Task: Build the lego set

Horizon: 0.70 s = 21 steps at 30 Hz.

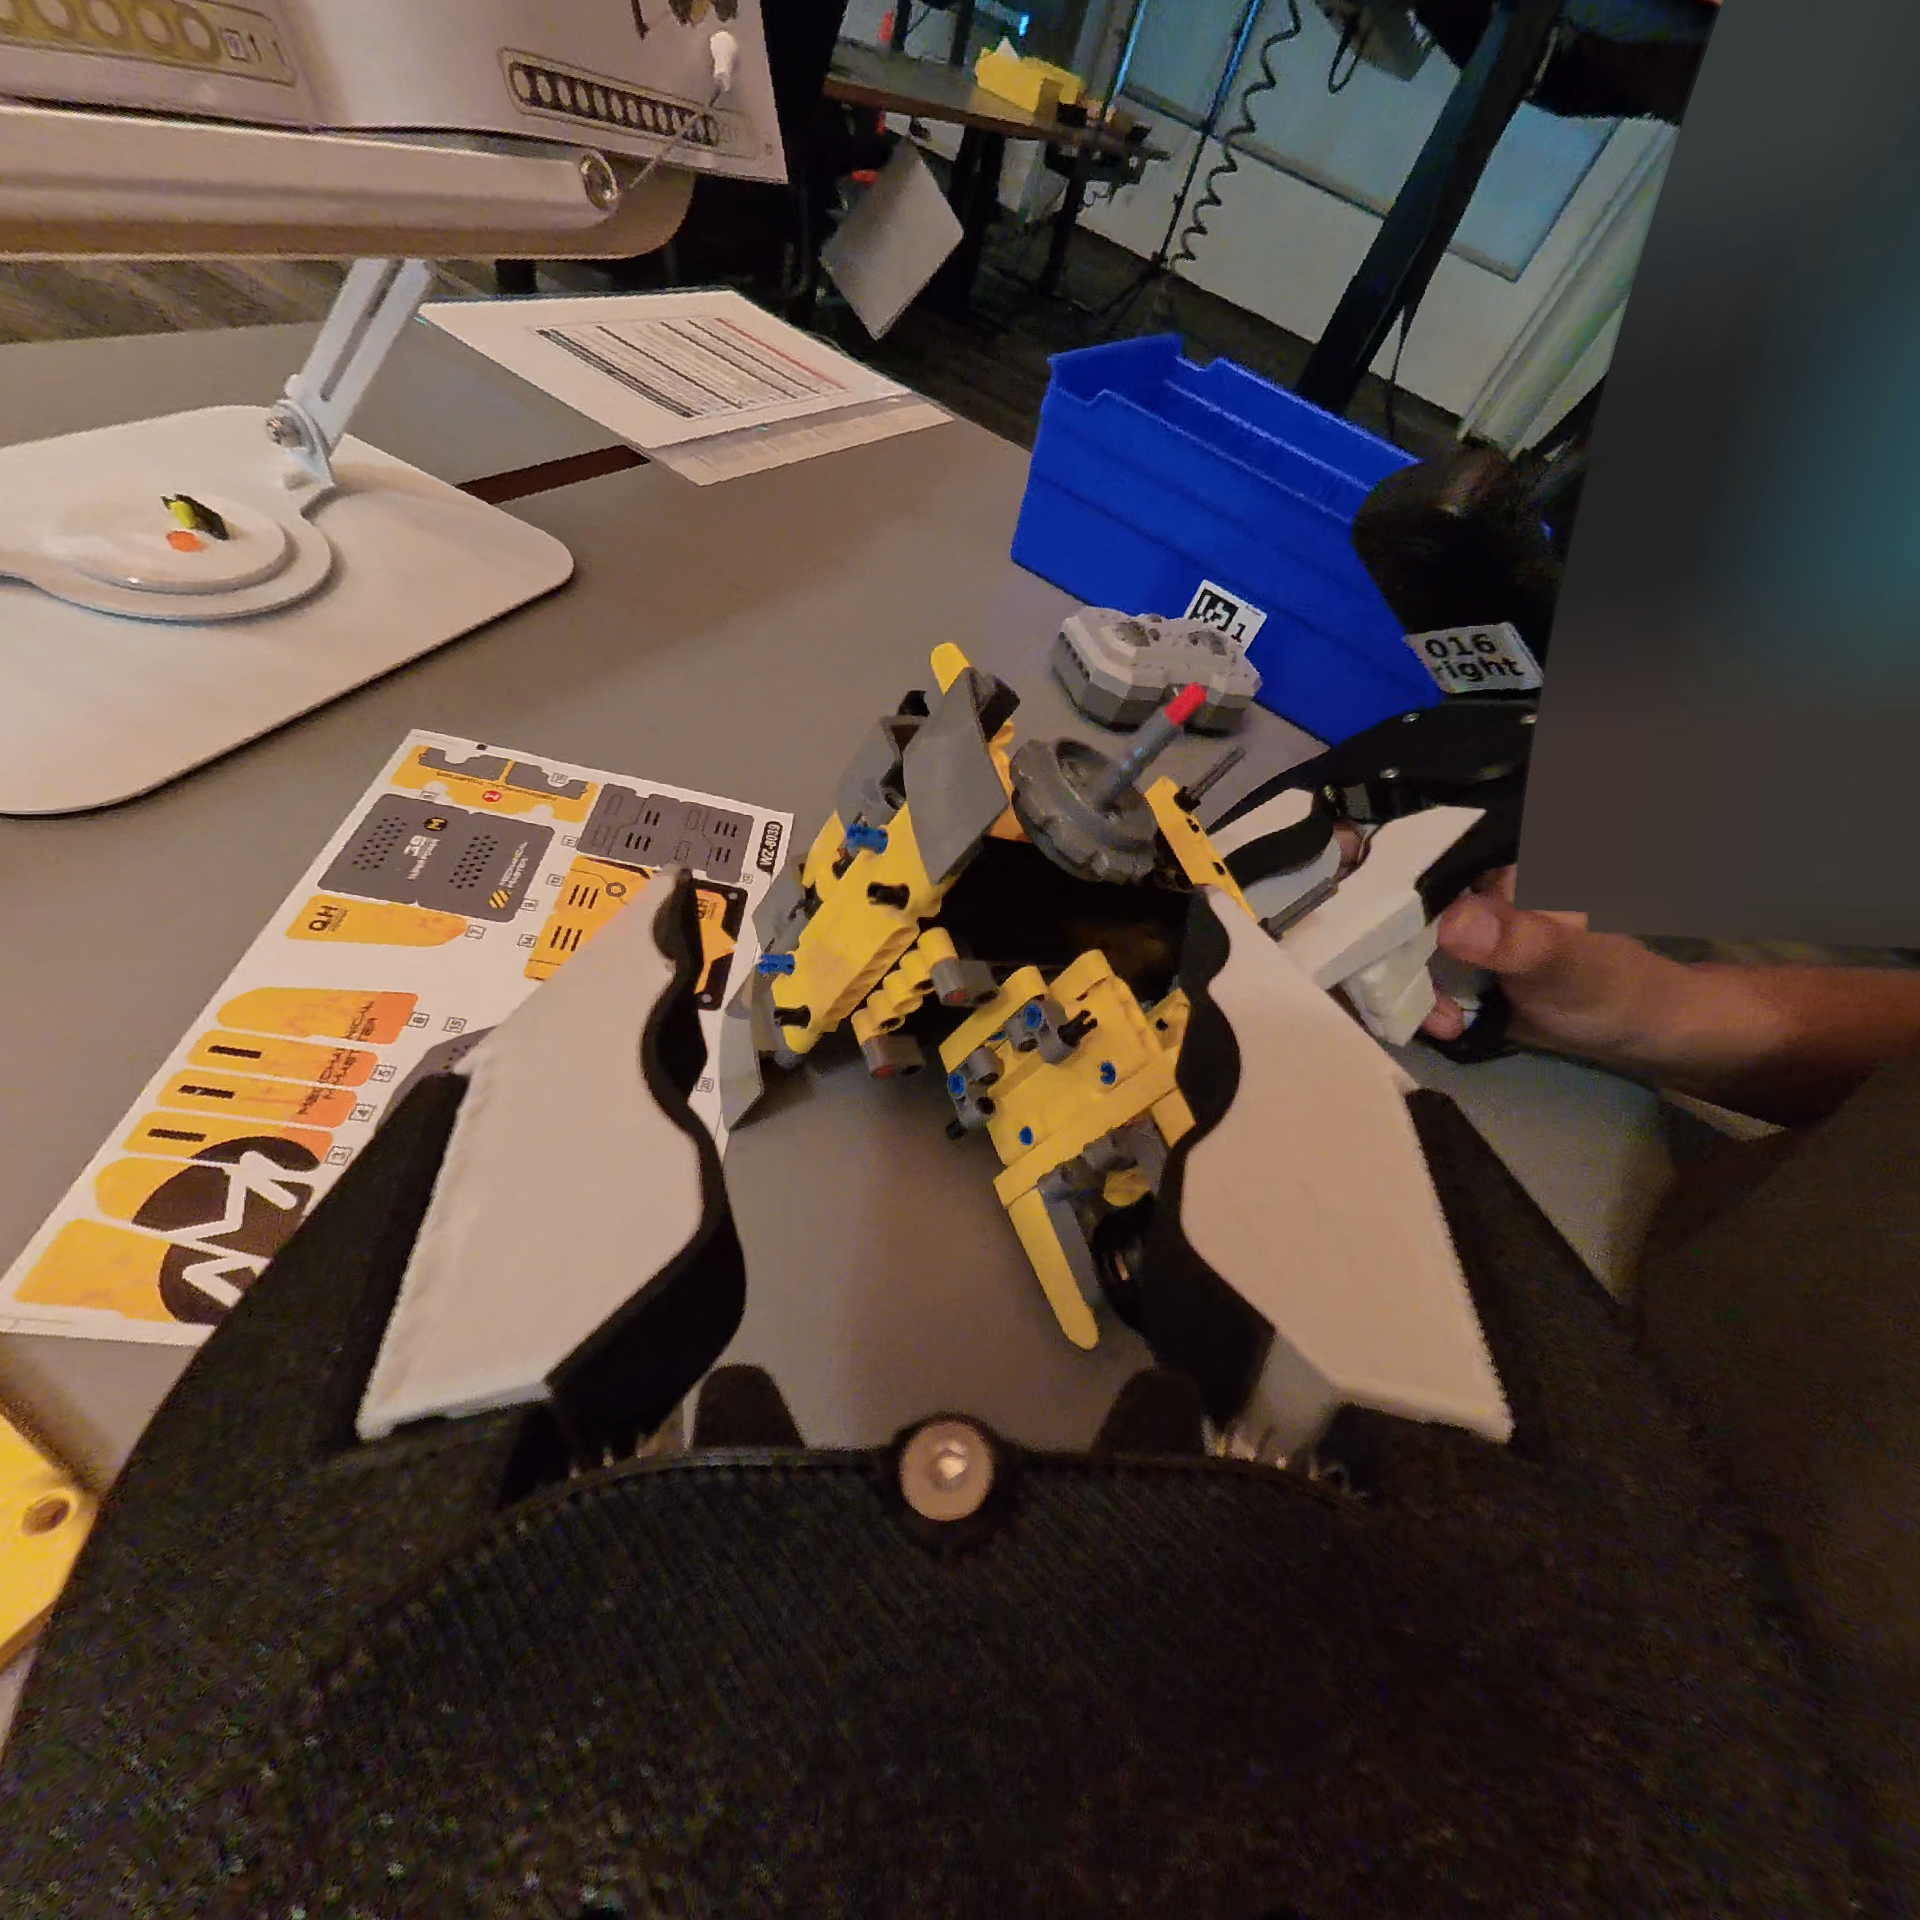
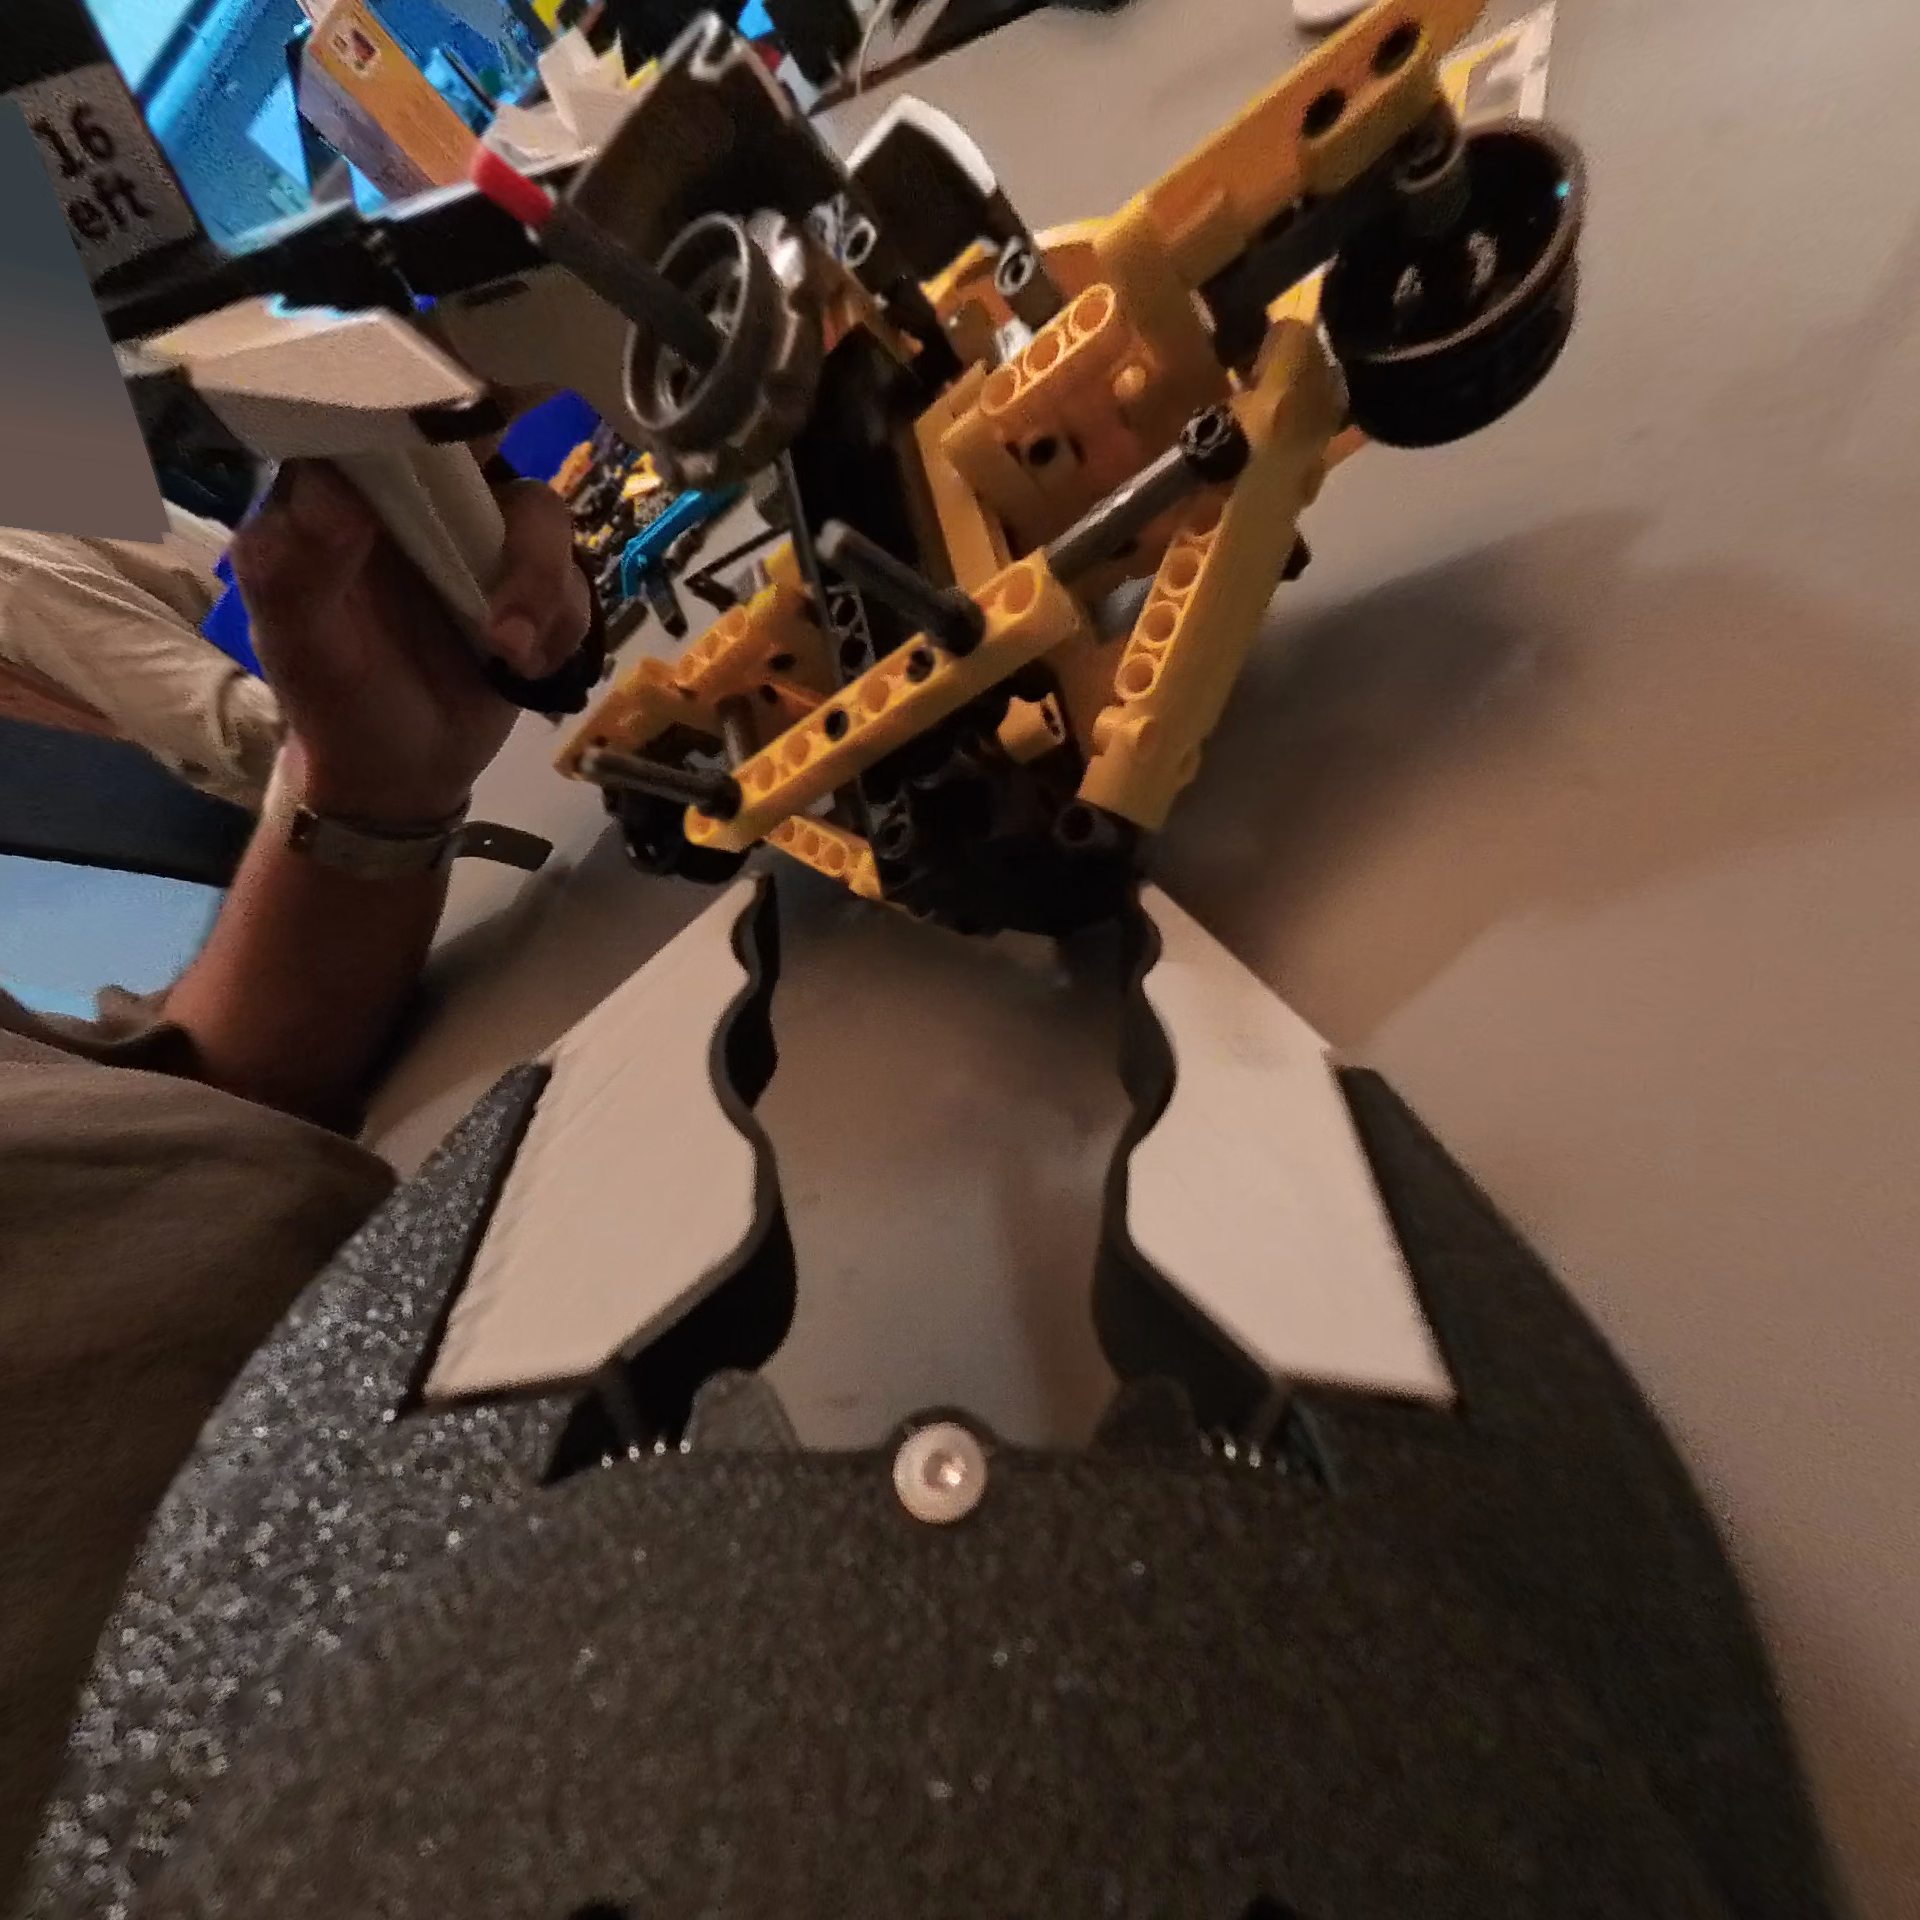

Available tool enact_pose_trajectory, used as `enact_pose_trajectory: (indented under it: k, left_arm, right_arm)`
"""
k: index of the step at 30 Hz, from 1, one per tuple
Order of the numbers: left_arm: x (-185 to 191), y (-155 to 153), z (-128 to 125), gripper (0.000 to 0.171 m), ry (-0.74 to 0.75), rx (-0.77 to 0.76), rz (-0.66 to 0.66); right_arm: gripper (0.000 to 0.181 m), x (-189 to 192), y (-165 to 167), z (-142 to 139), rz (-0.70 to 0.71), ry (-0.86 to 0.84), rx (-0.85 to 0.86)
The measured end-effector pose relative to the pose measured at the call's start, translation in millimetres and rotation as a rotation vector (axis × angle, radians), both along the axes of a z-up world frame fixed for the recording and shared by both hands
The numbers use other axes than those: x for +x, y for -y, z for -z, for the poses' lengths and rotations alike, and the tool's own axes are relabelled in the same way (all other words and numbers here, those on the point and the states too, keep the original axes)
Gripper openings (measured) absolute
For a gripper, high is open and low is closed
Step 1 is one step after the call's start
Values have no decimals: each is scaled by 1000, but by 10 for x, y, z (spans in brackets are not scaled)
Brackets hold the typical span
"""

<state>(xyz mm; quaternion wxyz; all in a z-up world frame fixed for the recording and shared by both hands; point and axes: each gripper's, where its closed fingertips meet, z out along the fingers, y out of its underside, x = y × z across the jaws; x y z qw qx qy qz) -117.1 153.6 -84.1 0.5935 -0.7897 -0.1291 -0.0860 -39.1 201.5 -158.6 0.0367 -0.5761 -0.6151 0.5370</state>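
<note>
A yellow brick-built vehicle model (image 1: 904,935) lies tilted on the grey table (image 1: 727,623). It has a grey wheel hub (image 1: 1081,821) on a red-tipped axle. My left gripper (image 1: 940,894) is open wide around the model, with its right finger against the yellow frame. My right gripper (image 2: 954,888) is partly closed, its tips on the black underside of the model (image 2: 1039,623). A black tyre (image 2: 1455,291) sits at the model's far end. Each gripper, held in a hand, shows in the other's view: the right gripper (image 1: 1382,894) and the left gripper (image 2: 343,384).
A sticker sheet (image 1: 364,987) lies under my left finger. A blue bin (image 1: 1195,499) and a grey brick block (image 1: 1143,655) stand behind the model. A white stand base (image 1: 260,644) and a printed paper (image 1: 707,374) are at the far left. A yellow part (image 1: 31,1538) lies at the near left edge. My left tips are about 30 centimetres from the grey brick block (image 1: 1143,655), my right tips only 20 centimetres.
</note>
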Motion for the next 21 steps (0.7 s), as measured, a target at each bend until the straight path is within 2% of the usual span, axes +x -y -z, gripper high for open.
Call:
enact_pose_trajectory:
  k: [2, 11, 21]
  left_arm:
    - [-4, 1, -5, 90, 2, 8, -1]
    - [-54, -8, 117, 89, 0, -24, -11]
    - [-22, 10, -17, 88, 194, 122, 46]
  right_arm:
    - [56, -19, -19, 11, 6, 27, -52]
    - [60, -12, -5, -37, -7, 4, -77]
    - [67, 2, 18, -62, -26, -7, -92]
